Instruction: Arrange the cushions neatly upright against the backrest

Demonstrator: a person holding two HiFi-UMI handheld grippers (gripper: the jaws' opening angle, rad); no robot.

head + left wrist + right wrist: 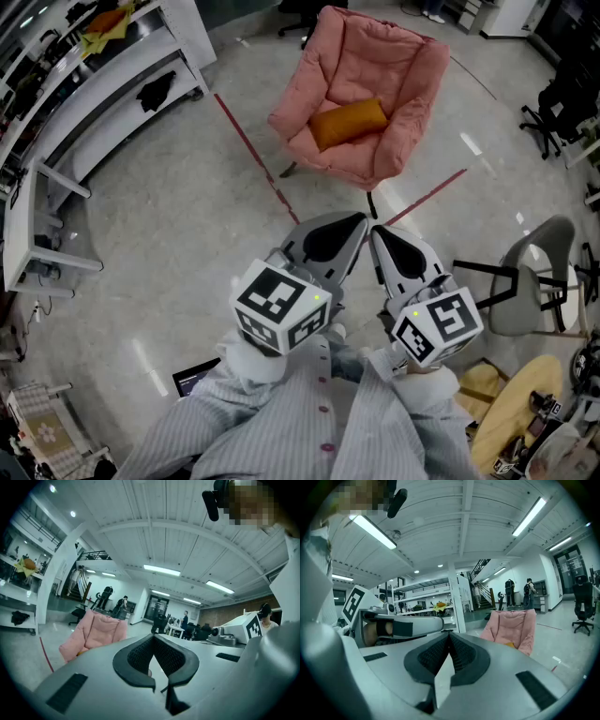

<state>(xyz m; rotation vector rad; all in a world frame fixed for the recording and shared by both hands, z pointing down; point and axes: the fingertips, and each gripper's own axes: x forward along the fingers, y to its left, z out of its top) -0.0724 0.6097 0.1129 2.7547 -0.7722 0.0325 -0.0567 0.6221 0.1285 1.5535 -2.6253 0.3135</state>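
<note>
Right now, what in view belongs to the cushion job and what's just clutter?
Job: orange cushion lying on the seat of the pink armchair; left gripper and right gripper, both shut, empty.
Lying about: grey chair, white shelving, red floor tape.

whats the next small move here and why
Probably move the left gripper and right gripper forward toward the pink armchair. Both are shut, empty and well short of it, and the orange cushion lies down on the seat rather than upright against the backrest.
</note>
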